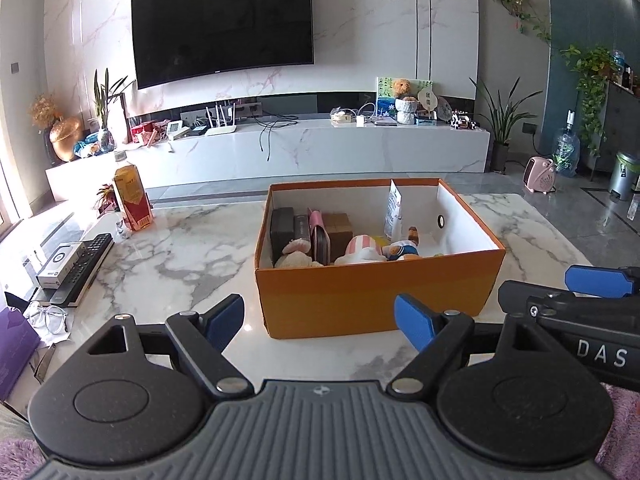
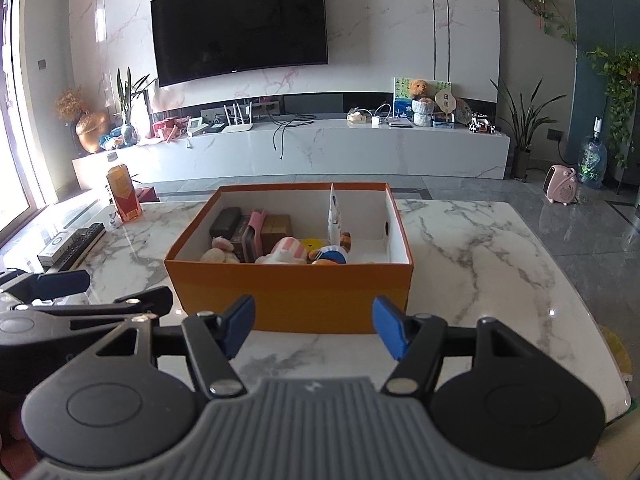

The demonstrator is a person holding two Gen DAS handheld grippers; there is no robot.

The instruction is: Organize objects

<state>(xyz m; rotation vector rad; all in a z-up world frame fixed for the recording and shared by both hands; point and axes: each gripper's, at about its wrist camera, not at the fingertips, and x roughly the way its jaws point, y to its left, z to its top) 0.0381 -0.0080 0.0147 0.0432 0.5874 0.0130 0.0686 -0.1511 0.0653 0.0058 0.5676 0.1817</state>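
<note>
both grippers hang over the near edge of the marble table (image 1: 168, 248), side by side and just short of the orange box (image 1: 372, 300). the left gripper (image 1: 320, 318) has its blue pads spread wide with nothing between them; the right gripper (image 2: 314, 326) is the same, wide and empty

risks, as i judge them: the box is light card, so a push on its near wall could slide it across the slick marble rather than give a grip. the two tools sit close together, so reaching in at once could knock them against each other. a wide grab into the crowded left part could catch two things together

the box sits mid-table, open, split by a white divider (image 2: 332, 208). the left part holds a dark case (image 2: 226, 220), a pink item (image 2: 256, 224), a brown carton (image 2: 278, 226) and soft toys (image 2: 288, 250) piled at the near side. the right part looks mostly bare, though its floor is partly hidden

a bottle (image 1: 130, 196) and a remote (image 1: 86, 264) lie loose on the table, well left of the box
</note>
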